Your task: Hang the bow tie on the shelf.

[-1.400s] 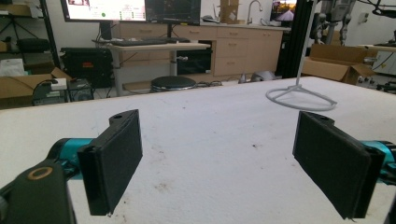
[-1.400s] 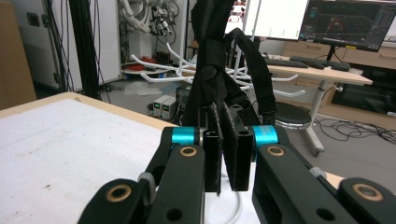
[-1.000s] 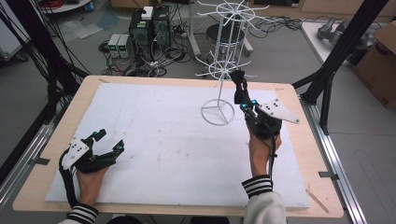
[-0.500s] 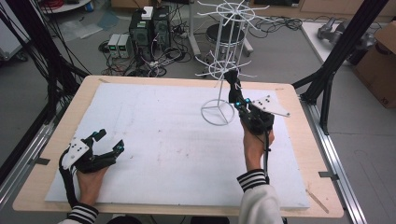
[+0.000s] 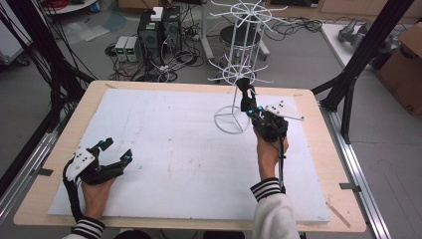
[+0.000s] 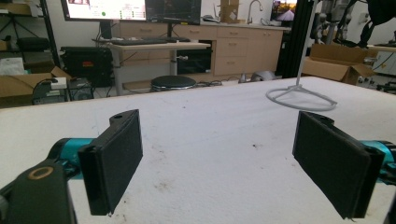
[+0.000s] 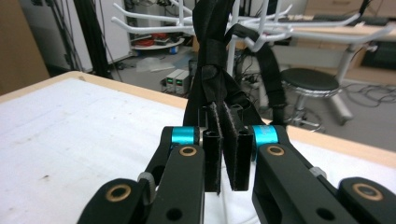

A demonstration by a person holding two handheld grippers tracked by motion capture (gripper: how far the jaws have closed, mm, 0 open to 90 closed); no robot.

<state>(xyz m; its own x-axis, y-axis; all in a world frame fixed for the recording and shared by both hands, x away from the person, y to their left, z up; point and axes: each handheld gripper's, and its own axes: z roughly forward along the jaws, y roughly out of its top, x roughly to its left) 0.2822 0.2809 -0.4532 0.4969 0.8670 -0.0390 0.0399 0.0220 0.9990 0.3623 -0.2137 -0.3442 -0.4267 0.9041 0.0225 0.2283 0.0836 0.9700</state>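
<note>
My right claw is clamped on a black strap, just under the white hook rack near the surface's far edge. My left claw is wide apart, far off.

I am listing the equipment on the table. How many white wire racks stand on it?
1. The white wire rack stands at the table's far right part, its ring base on the white mat. The right gripper holds a black strap at its hooks.

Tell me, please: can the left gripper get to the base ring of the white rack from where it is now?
Probably yes. The left gripper is open, and the white mat between it and the rack's base ring is bare. The right gripper holds a black strap above that ring.
</note>
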